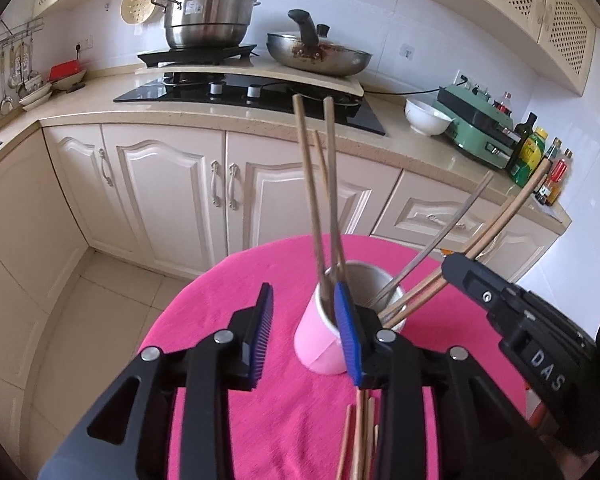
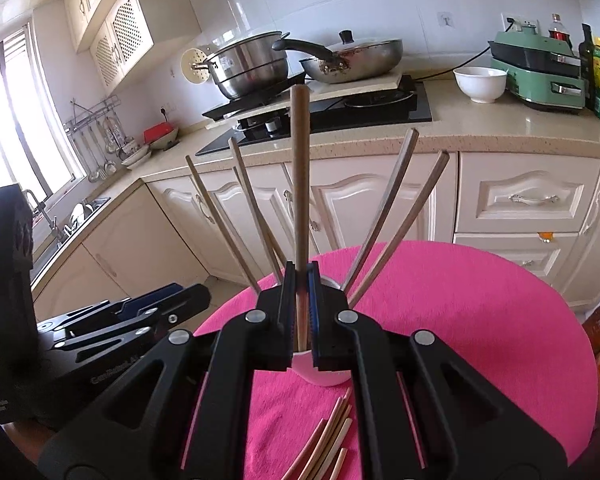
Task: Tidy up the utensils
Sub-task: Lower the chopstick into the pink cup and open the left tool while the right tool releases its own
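My right tongs (image 2: pixel 300 304) are clamped on one chopstick (image 2: pixel 300 176), upright over the cup (image 1: pixel 320 344). My left tongs (image 1: pixel 306 336) stand part open with nothing between the pads, the right pad against the cup's rim. The cup sits on the pink cloth (image 1: pixel 260 420) and holds more chopsticks (image 1: pixel 328 184) fanning out. Loose chopsticks (image 2: pixel 324 440) lie on the cloth just before it.

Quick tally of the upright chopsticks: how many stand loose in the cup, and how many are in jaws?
Loose chopsticks standing in the cup: 5
Gripped chopstick in the right gripper jaws: 1
Total upright: 6
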Demonstrator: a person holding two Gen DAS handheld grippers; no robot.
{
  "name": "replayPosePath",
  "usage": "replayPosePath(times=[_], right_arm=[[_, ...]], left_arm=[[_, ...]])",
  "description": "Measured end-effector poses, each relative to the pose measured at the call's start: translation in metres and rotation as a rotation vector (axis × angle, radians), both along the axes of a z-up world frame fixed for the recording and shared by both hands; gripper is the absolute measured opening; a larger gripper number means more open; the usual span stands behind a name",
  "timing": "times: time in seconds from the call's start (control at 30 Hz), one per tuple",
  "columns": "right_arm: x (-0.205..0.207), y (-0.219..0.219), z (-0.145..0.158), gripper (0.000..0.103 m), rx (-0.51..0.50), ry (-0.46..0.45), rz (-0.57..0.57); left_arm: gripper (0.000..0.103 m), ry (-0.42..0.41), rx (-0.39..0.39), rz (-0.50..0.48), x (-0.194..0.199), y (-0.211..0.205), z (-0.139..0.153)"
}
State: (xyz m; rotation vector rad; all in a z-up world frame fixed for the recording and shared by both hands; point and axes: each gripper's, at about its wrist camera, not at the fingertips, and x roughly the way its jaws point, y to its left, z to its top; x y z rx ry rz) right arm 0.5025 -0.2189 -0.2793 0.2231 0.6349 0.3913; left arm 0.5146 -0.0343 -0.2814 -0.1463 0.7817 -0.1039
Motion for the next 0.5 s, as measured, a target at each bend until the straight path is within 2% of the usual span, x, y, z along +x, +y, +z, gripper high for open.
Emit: replayPosePath(times=[0.23, 0.5], right_arm=[[-0.003, 0.007, -0.008, 0.007, -0.022, 0.032, -0.004], [-0.012, 0.008, -0.002, 0.01, -0.011, 0.045, -0.016]], left_arm=[[0.032, 0.037, 0.009, 0.01, -0.016, 0.012, -0.006], [0.032, 0.053, 0.009, 0.0, -0.031, 0.019, -0.007]])
